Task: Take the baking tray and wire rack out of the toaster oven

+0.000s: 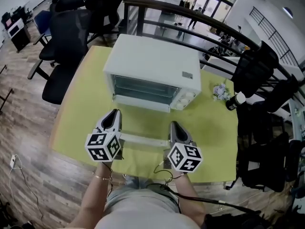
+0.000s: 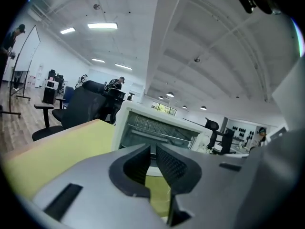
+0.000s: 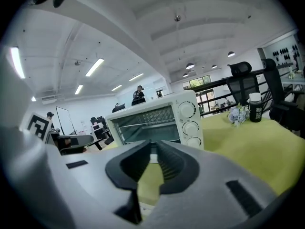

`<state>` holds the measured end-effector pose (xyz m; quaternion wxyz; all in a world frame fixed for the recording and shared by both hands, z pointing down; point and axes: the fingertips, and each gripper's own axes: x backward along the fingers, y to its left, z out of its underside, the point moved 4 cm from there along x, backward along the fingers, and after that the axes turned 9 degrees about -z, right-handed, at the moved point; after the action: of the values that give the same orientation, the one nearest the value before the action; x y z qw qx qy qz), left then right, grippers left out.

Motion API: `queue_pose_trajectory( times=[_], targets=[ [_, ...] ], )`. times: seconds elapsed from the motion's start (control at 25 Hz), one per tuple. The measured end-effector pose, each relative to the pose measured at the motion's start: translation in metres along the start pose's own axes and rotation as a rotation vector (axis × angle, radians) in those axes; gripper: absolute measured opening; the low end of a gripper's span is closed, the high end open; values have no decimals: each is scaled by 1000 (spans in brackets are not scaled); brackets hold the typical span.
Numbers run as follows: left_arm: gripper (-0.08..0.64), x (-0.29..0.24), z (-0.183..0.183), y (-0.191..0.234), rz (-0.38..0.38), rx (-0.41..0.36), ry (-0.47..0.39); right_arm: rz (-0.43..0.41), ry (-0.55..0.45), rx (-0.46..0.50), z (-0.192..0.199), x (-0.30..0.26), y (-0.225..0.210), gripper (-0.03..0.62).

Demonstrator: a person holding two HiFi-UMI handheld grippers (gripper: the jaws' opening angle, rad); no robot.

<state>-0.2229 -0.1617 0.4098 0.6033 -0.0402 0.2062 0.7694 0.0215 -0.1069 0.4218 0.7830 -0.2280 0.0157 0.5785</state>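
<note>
A white toaster oven stands at the far middle of the yellow-green table, with its front open towards me. Through the opening the wire rack shows as a shelf of thin bars, also seen as the rack in the right gripper view. A flat tray under it is hard to make out. A white bar, seemingly the let-down door's handle, lies between my grippers. My left gripper and right gripper point at the oven, both shut and empty, a short way from it.
A black bottle and a small bunch of flowers sit at the table's right edge. Black office chairs stand to the left, with another chair to the right. A dark railing runs behind the table.
</note>
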Motion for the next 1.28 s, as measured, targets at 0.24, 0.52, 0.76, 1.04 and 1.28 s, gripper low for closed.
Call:
queue_pose_trajectory(
  times=[0.24, 0.52, 0.76, 1.04, 1.28],
  targets=[
    [192, 1, 6, -9, 70, 107, 1, -40, -8, -154, 10, -3, -2, 238],
    [227, -5, 29, -19, 173, 391, 71, -127, -111, -533, 28, 0, -7, 272],
    [227, -21, 54, -4, 122, 478, 139, -85, -121, -546, 36, -3, -18, 250],
    [227, -51, 70, 6, 118, 583, 184, -84, -110, -607, 50, -37, -28, 239],
    [227, -77, 77, 18, 94, 590, 185, -93, -102, -632, 56, -68, -39, 235]
  ],
)
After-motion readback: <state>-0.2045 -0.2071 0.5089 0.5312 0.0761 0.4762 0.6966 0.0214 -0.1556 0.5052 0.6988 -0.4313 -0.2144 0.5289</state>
